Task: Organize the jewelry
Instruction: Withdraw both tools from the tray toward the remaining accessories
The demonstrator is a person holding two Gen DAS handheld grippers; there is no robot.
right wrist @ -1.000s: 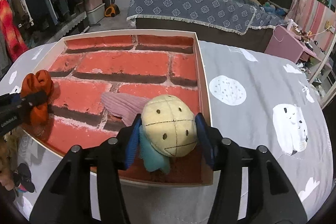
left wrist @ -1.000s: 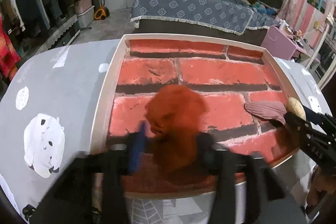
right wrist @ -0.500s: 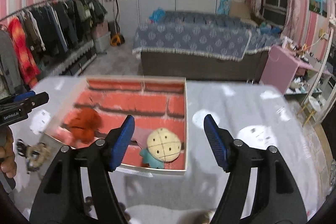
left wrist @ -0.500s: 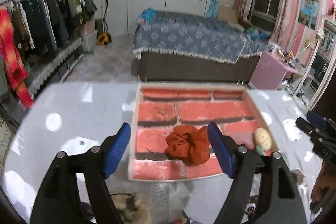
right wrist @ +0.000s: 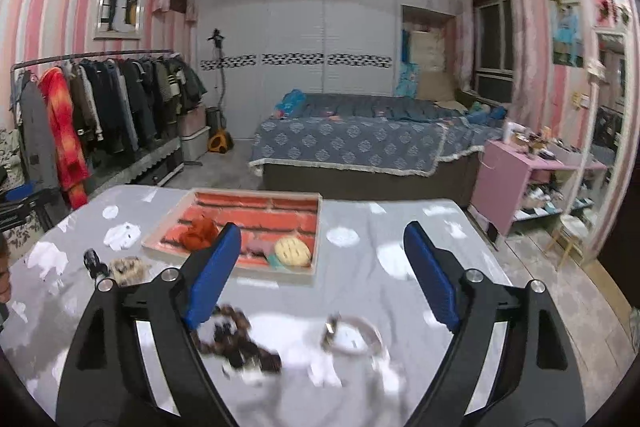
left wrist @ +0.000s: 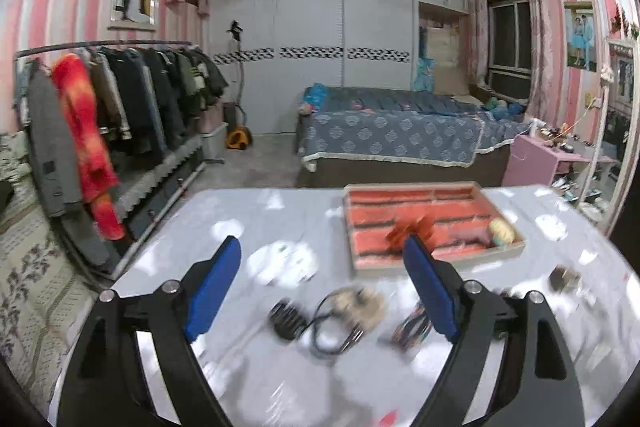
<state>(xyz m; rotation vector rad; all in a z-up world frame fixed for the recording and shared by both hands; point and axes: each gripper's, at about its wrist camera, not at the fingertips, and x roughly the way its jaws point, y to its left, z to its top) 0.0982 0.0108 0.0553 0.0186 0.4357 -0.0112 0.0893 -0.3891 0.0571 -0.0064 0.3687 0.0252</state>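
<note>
A shallow tray (left wrist: 434, 264) with a red brick-pattern floor lies on the grey table; it also shows in the right wrist view (right wrist: 316, 227). In it lie an orange scrunchie (left wrist: 408, 228) (right wrist: 199, 231), a yellow plush hair tie (left wrist: 502, 229) (right wrist: 293, 251) and a pink knit piece (right wrist: 256, 247). My left gripper (left wrist: 322, 273) is open and empty, pulled back above loose pieces: a black clip (left wrist: 286, 315), a furry tie (left wrist: 360, 303). My right gripper (right wrist: 322, 265) is open and empty above a dark beaded bracelet (right wrist: 236, 341) and a pale bangle (right wrist: 352, 335).
The grey patterned table (right wrist: 400, 247) ends at its right edge near a pink side table (right wrist: 516, 171). A clothes rack (left wrist: 120, 107) stands to the left and a bed (left wrist: 400, 139) behind. A small dark item (left wrist: 564, 277) lies at the table's right.
Both grippers let go of the scrunchie and the plush tie in the tray, opened, and drew back and up. The tray now looks small and far; loose jewelry has come into view below.
</note>
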